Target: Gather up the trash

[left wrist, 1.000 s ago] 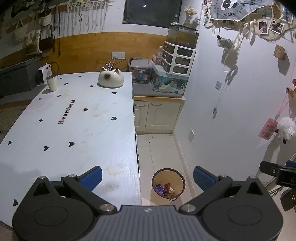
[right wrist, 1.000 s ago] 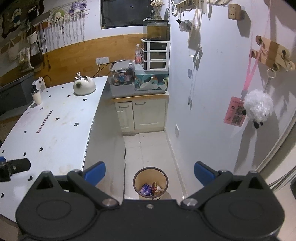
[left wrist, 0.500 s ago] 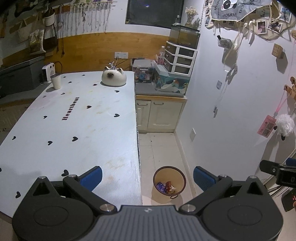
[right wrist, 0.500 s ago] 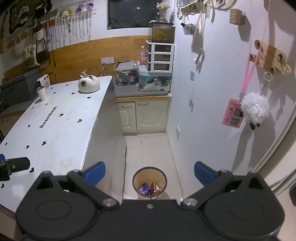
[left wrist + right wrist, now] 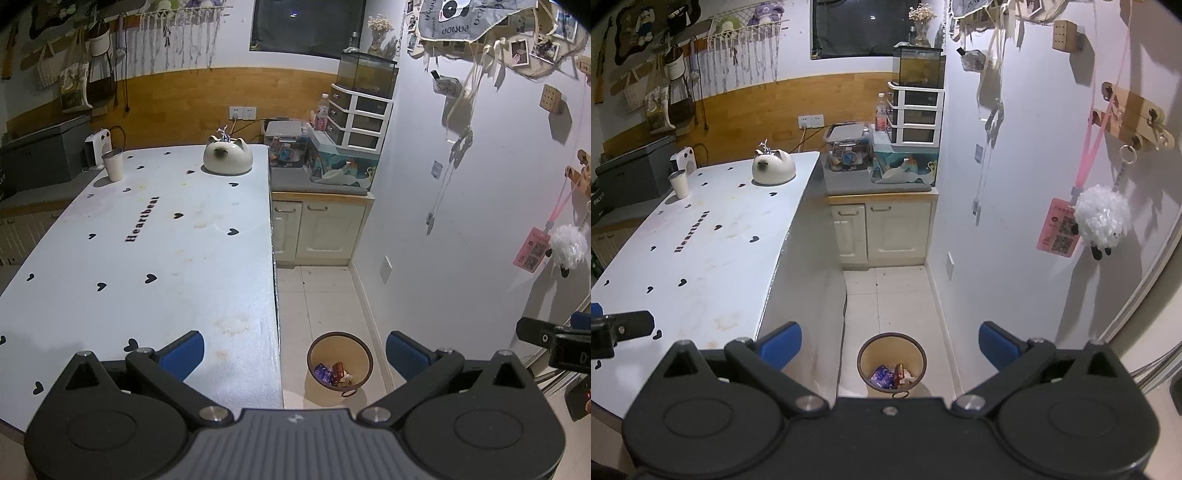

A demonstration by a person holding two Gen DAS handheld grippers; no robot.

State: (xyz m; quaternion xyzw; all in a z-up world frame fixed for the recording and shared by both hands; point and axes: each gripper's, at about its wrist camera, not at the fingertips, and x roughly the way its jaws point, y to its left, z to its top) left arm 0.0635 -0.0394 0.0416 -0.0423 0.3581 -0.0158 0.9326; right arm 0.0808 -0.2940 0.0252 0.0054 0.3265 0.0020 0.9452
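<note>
A round tan waste bin stands on the tiled floor beside the table, with purple and red wrappers lying inside. My left gripper hangs high above the table's near right corner and the bin, open with nothing between its blue pads. My right gripper hovers above the bin, also open and empty. Each gripper shows at the edge of the other's view.
A white table with black hearts carries a white cat-shaped pot and a paper cup at its far end. A cream cabinet with boxes and drawers stands behind. A wall with hanging items closes the right side.
Both grippers have risen and drawn back, so the table and bin look smaller and farther. Both stay open and empty.
</note>
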